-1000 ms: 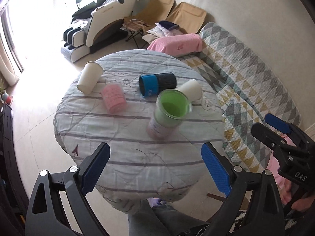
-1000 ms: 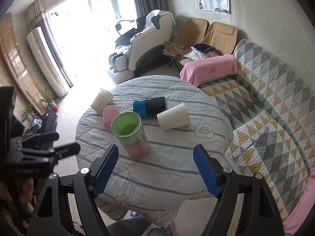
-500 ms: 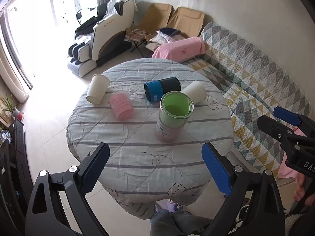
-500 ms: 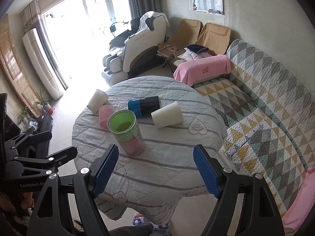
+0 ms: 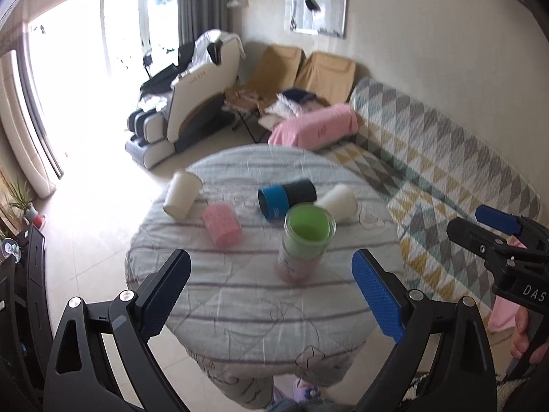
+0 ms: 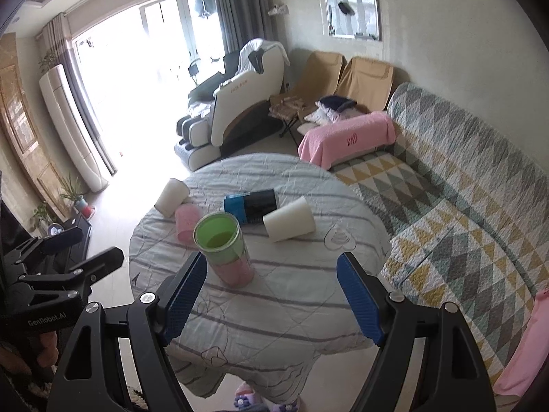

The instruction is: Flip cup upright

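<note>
A round table [image 5: 240,302] [image 6: 274,309] holds several cups. A green-and-pink cup [image 5: 305,243] [image 6: 223,249] stands upright near the middle. A blue-and-black cup [image 5: 286,198] [image 6: 252,205], a white cup [image 5: 338,202] [image 6: 290,223], a second white cup [image 5: 182,194] [image 6: 171,196] and a pink cup [image 5: 221,224] [image 6: 187,221] lie on their sides behind it. My left gripper [image 5: 271,295] is open and empty, above the table's near side. My right gripper [image 6: 271,298] is open and empty, just short of the upright cup.
A patterned sofa [image 6: 463,213] with a pink towel [image 6: 346,137] runs along the right. A massage chair [image 6: 236,103] and two tan chairs [image 6: 343,75] stand behind the table. A dark TV stand [image 5: 20,274] is at the left. Slippers [image 6: 245,400] show under the table.
Both grippers have drawn back and tilted up from the table, so the table looks smaller and lower. The cups have not moved. Both grippers stay open.
</note>
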